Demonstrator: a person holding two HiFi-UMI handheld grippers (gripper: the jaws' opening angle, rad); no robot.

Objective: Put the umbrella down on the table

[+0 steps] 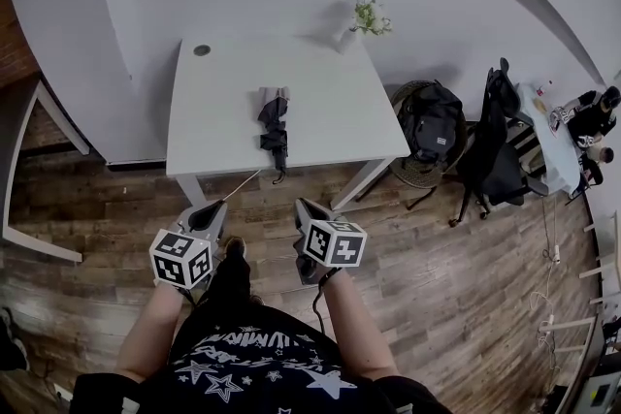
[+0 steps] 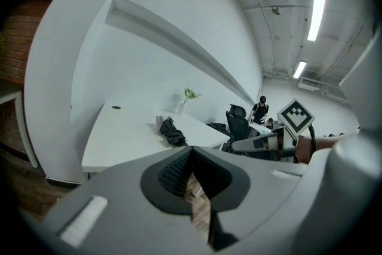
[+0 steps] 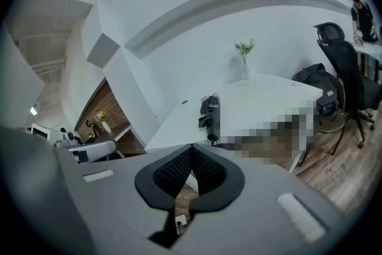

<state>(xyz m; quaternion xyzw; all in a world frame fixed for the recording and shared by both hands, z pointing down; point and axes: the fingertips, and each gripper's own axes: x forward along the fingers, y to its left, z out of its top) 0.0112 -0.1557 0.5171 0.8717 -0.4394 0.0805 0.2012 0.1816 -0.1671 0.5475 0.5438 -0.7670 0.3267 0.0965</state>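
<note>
A folded dark umbrella (image 1: 274, 129) lies flat near the middle of the white table (image 1: 330, 102), its handle end toward the front edge. Both grippers are held close to the person's body, over the wooden floor and short of the table. My left gripper (image 1: 217, 207) is shut with nothing in it, and so is my right gripper (image 1: 302, 205). In the left gripper view the umbrella (image 2: 172, 132) shows on the table (image 2: 119, 137) beyond the closed jaws, with the right gripper (image 2: 237, 145) to the side. The right gripper view shows the umbrella (image 3: 210, 116) ahead too.
A small vase with a green sprig (image 1: 367, 17) stands at the table's far right corner. A black backpack (image 1: 432, 121) and a black office chair (image 1: 490, 150) stand right of the table. People sit at another table (image 1: 572, 126) at the far right.
</note>
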